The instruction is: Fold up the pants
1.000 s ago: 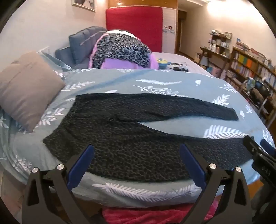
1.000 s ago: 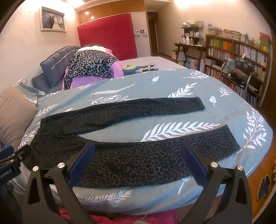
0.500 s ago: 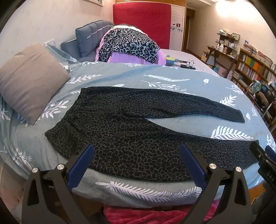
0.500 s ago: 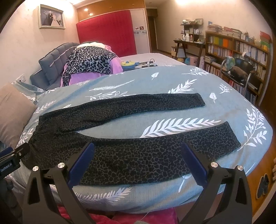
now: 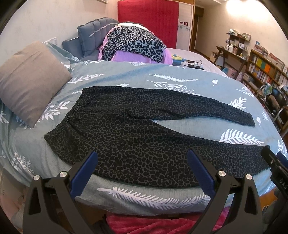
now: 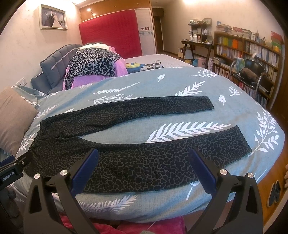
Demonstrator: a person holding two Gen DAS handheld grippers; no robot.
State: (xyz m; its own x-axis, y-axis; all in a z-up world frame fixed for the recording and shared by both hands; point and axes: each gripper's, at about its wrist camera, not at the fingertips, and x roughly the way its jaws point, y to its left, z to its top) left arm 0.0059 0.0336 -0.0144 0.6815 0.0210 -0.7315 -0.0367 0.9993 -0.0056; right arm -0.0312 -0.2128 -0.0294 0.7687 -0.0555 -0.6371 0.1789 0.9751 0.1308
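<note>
Left gripper (image 5: 142,162) & right gripper (image 6: 144,160) both spread wide, holding nothing, above the pants' (image 5: 136,136) near leg at the bed (image 5: 162,199) edge. Pants lie flat, legs split in a V, bare duvet between. Only the right view shows the near cuff; the left view's waistband is closer vs 1 s ago.

Warm indoor light is coming from glowing ceiling lamps (image 6: 190,1) at the top right — both views are blowing out there. The teal leaf-printed quilted bedspread (image 5: 189,84) is showing evenly lit, with soft shadows. Fisheye distortion is bending the edges; dark vignetting is filling the corners. Focus is holding sharp.
</note>
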